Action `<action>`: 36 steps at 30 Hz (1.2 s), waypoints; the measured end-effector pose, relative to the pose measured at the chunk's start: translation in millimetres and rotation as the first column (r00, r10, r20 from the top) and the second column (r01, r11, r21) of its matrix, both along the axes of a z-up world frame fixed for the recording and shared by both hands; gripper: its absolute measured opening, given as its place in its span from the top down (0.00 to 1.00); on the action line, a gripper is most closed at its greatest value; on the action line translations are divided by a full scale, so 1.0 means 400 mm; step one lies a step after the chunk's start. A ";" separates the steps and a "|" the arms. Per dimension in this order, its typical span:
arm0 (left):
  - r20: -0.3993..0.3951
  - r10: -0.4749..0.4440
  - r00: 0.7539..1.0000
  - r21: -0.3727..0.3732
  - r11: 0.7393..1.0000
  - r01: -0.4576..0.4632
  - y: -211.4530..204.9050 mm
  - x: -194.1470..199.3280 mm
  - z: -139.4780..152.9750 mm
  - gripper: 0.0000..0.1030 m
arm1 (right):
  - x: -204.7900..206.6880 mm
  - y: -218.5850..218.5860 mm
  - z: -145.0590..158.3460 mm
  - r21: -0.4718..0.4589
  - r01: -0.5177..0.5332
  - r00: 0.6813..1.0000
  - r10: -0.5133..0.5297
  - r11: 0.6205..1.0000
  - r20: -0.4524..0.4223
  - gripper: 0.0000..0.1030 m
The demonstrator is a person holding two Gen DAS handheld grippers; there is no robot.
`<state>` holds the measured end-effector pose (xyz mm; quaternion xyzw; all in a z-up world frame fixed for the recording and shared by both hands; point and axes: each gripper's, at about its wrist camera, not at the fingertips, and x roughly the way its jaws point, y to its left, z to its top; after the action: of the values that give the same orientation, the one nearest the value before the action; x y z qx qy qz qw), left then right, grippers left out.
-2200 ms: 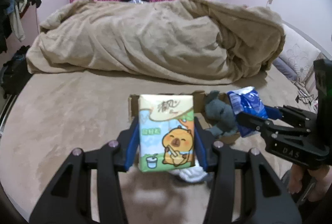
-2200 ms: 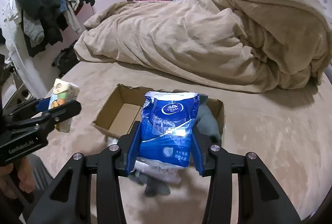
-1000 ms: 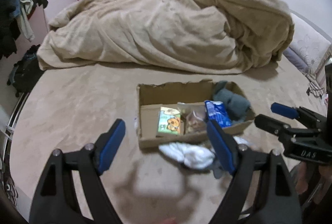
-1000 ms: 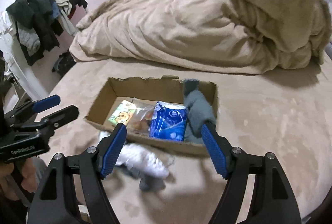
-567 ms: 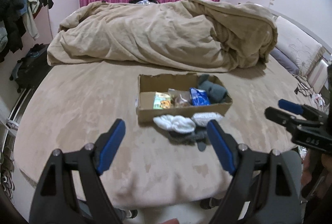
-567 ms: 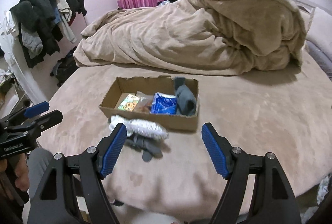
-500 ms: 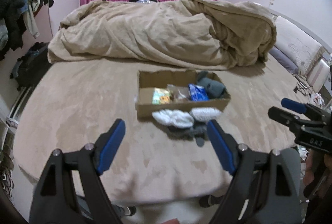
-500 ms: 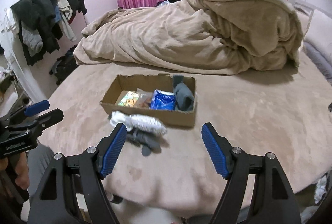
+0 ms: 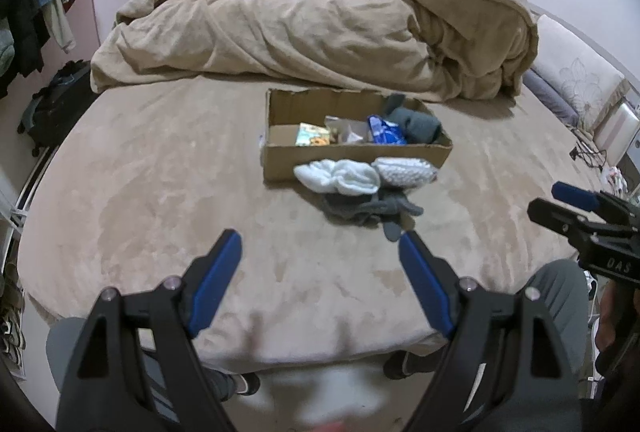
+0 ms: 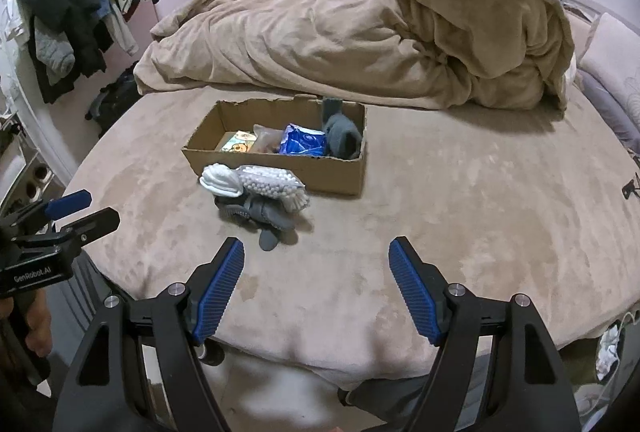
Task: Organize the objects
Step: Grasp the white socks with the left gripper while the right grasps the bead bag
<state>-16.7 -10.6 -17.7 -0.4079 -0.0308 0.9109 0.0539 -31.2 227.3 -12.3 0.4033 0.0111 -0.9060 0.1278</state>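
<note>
A cardboard box [image 9: 352,157] [image 10: 276,163] sits on the tan bed. Inside lie a cartoon tissue pack [image 9: 313,134] [image 10: 239,142], a clear bag [image 9: 345,128] [image 10: 267,136], a blue tissue pack [image 9: 385,129] [image 10: 302,144] and a grey rolled cloth [image 9: 416,124] [image 10: 342,136]. In front of the box lie white socks [image 9: 340,176] [image 10: 222,179], a white dotted item [image 9: 404,168] [image 10: 276,181] and grey socks [image 9: 372,208] [image 10: 260,216]. My left gripper [image 9: 320,244] and right gripper [image 10: 316,246] both stand open and empty, well short of the socks, over the bed's near part.
A heaped tan blanket [image 9: 312,32] [image 10: 360,32] fills the far half of the bed. Clothes hang on a rack [image 10: 80,16] at the left wall, with a dark bag [image 9: 56,104] on the floor. A person's grey-trousered legs [image 9: 556,296] stand at the bed's near edge.
Both grippers let go of their tissue packs, which now lie in the box, and drew back from it toward the bed's near edge. The box looks smaller and farther away.
</note>
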 end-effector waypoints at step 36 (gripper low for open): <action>0.131 -0.018 0.991 -0.030 0.999 0.022 0.028 -0.278 -0.227 0.19 | -0.346 -0.178 -0.242 -0.101 -0.117 0.984 0.129 0.988 0.123 0.57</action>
<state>-127.7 0.5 -108.4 -0.4678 -0.0155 0.8820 0.0546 -169.5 156.0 -108.9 0.4533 -0.0144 -0.8679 0.2028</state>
